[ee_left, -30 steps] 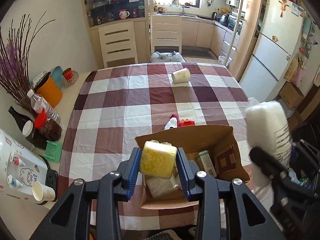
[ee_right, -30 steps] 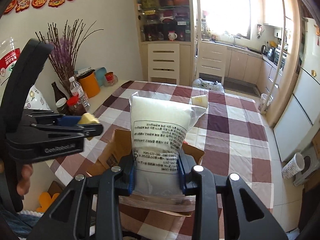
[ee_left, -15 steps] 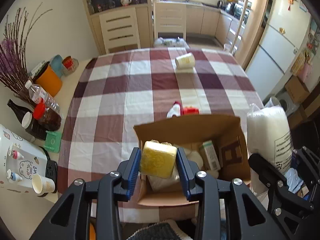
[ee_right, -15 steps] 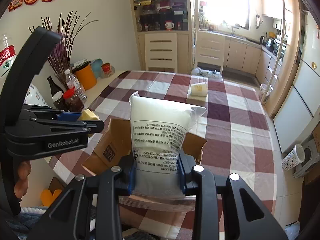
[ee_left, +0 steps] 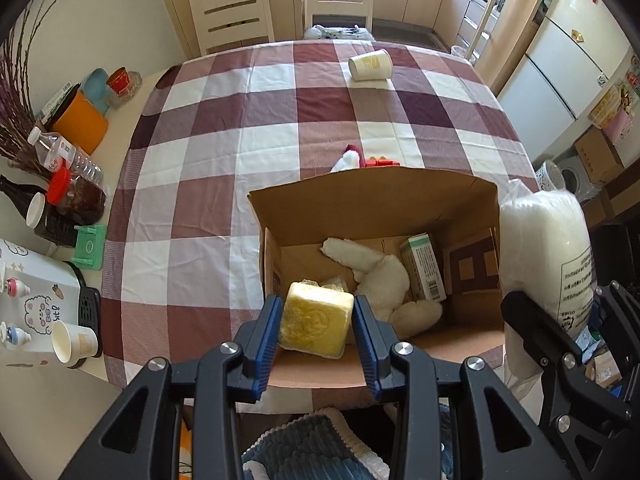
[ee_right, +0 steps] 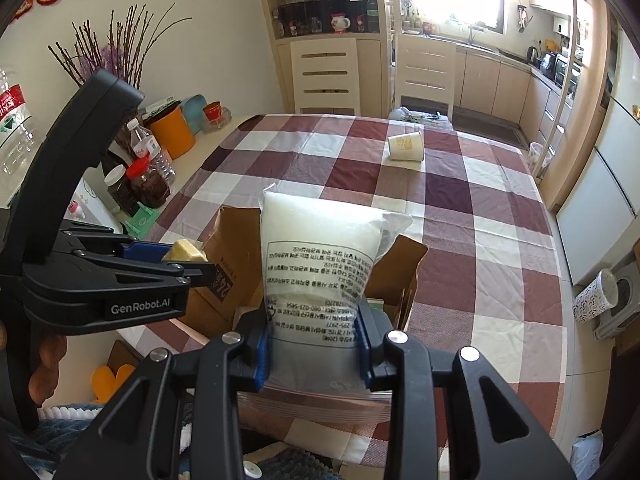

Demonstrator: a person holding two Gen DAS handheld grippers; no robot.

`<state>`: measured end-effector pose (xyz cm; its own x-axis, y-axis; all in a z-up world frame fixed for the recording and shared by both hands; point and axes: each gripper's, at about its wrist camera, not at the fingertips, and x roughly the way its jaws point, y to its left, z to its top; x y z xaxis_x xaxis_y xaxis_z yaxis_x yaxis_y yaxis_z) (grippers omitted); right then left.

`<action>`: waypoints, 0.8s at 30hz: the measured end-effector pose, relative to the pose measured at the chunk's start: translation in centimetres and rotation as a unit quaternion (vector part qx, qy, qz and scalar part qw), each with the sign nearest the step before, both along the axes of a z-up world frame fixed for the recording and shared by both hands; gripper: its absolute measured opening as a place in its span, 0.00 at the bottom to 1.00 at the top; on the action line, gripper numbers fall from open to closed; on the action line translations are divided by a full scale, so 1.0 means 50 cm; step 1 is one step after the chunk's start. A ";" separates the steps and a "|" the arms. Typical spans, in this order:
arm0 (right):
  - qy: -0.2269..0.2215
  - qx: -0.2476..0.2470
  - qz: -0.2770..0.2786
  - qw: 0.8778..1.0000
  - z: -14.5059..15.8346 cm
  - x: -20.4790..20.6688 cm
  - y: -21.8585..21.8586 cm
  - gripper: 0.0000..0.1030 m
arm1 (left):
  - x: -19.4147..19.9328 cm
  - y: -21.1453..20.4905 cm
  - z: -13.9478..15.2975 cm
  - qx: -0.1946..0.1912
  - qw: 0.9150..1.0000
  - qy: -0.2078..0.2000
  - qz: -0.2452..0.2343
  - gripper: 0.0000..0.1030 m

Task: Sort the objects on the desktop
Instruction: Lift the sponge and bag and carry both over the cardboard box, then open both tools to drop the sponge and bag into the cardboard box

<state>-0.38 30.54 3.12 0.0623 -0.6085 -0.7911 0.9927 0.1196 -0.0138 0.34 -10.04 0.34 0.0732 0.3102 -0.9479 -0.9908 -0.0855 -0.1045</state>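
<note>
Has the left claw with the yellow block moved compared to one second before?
Yes. The left claw has come down toward the cardboard box: the yellow block it grips now sits low over the box's open inside.

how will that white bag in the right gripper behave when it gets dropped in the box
The white bag, pinched low by the right gripper, stands bulging above it, so it is probably fairly firm. Its clear film looks slick and may slip. In the cardboard box it will likely slump.

A checked tablecloth (ee_left: 248, 120) covers the table, bearing a cardboard box (ee_left: 372, 200) and a tipped paper cup (ee_left: 370, 65).
</note>
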 end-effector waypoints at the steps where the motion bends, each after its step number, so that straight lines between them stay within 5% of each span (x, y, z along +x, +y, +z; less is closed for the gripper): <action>1: 0.000 0.001 0.000 1.000 -0.001 0.000 -0.003 0.33 | -0.002 0.002 -0.002 -0.002 1.000 0.000 0.000 0.35; 24: -0.010 0.034 0.000 0.999 -0.024 -0.017 -0.023 0.33 | -0.014 0.036 -0.047 -0.050 0.999 -0.013 0.001 0.35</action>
<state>-1.25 29.38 1.92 0.0777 -0.5532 -0.8294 0.9927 0.1196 0.0133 -0.37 -8.22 -2.00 0.0970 0.2147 -0.9718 -0.9877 -0.0992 -0.1205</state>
